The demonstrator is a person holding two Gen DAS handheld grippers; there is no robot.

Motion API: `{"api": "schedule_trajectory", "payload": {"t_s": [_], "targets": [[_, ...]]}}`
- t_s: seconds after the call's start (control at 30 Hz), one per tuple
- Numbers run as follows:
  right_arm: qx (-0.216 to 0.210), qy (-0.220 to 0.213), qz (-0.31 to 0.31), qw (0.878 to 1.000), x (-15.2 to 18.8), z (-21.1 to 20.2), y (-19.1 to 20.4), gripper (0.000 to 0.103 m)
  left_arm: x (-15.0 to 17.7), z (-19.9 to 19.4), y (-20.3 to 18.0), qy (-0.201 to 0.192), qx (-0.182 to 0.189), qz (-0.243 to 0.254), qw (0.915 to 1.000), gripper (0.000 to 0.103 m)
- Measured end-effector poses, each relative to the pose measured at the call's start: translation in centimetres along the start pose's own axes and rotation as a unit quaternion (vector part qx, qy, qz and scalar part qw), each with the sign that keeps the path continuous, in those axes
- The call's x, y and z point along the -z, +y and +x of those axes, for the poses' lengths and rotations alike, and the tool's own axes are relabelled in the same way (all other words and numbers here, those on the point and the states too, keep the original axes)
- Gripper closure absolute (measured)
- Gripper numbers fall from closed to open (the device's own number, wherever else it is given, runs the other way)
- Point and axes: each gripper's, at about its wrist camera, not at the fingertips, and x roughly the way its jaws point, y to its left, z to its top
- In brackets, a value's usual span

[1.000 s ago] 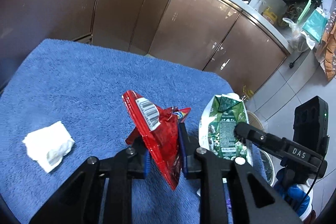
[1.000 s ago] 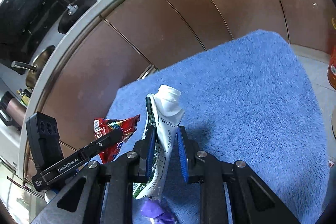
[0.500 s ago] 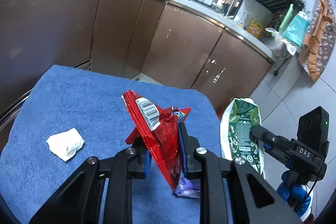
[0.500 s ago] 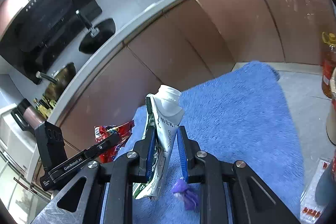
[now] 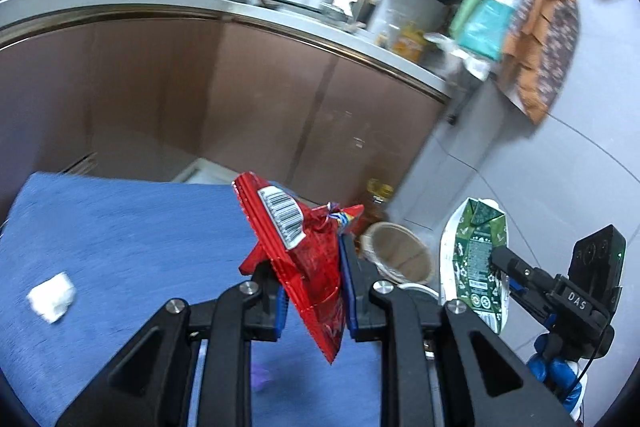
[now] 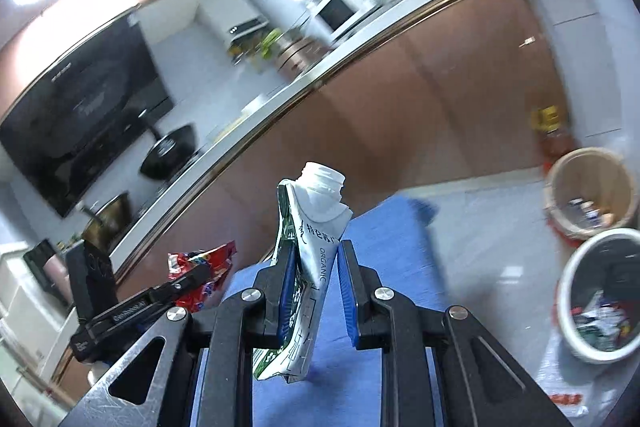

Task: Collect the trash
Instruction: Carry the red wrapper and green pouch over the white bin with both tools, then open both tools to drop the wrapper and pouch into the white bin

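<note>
In the left wrist view, the left tool (image 5: 313, 301) is at the bottom centre of the frame. Its two blue pads are almost closed and they press on a red wrapper (image 5: 304, 259), which stands up between them with a barcode near its top. Under it lies the blue towel (image 5: 132, 247) that covers the desk. A crumpled white tissue (image 5: 51, 297) lies on the towel at the lower left, well apart from the tool. A small purple scrap (image 5: 260, 379) shows on the towel below the tool, blurred. At the lower right the right tool (image 5: 505, 269) grips a flattened green and white carton (image 5: 478, 263); a blue glove (image 5: 554, 369) holds this tool from below. Between wrapper and carton, on the floor, a beige bin (image 5: 400, 257) is seen.

In the right wrist view, the right tool (image 6: 313, 297) is at the bottom centre. Its pads are nearly closed on the carton (image 6: 316, 247), which is upright with the white spout on top, above the towel (image 6: 400, 247). At the lower left the left tool (image 6: 196, 277) holds the wrapper (image 6: 208, 261). At the right edge, on the floor, stand the beige bin (image 6: 560, 179) and, below it, a white bin (image 6: 568, 291); both have rubbish inside.
</note>
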Motion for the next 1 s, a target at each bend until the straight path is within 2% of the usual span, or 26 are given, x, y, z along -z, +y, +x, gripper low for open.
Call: {"api": "schedule_trajectory", "payload": {"t_s": [0.13, 0.23, 0.4, 0.57, 0.67, 0.9, 0.97, 1.0], "targets": [[0.069, -0.037, -0.002, 0.997, -0.8, -3.2, -3.0, 0.083, -0.1, 4.4, -5.0, 0.026, 0.035, 0.034, 0.9984, 0.083], [0.134, -0.056, -0.009, 0.989, -1.5, -4.9, -5.4, 0.083, 0.3, 8.8, -8.8, 0.056, 0.064, 0.056, 0.9948, 0.083], [0.255, -0.060, -0.026, 0.965, -1.7, -6.1, -10.3, 0.083, 2.4, 16.9, -14.8, 0.116, 0.111, 0.078, 0.9839, 0.083], [0.345, -0.038, -0.029, 0.937, -0.7, -5.3, -15.6, 0.083, 6.2, 23.6, -20.0, 0.172, 0.121, 0.119, 0.9704, 0.083], [0.369, -0.022, -0.017, 0.929, -0.1, -4.6, -18.7, 0.083, 8.1, 27.1, -22.1, 0.197, 0.116, 0.139, 0.9636, 0.083], [0.400, 0.004, 0.008, 0.917, 1.3, -3.9, -23.1, 0.082, 10.1, 32.7, -23.8, 0.239, 0.114, 0.125, 0.9562, 0.080], [0.409, 0.010, 0.010, 0.912, 1.5, -3.6, -24.0, 0.082, 10.4, 33.5, -23.9, 0.248, 0.120, 0.118, 0.9540, 0.076], [0.409, 0.013, 0.012, 0.912, 1.6, -3.5, -24.4, 0.082, 10.4, 33.9, -24.1, 0.251, 0.122, 0.115, 0.9534, 0.068]]}}
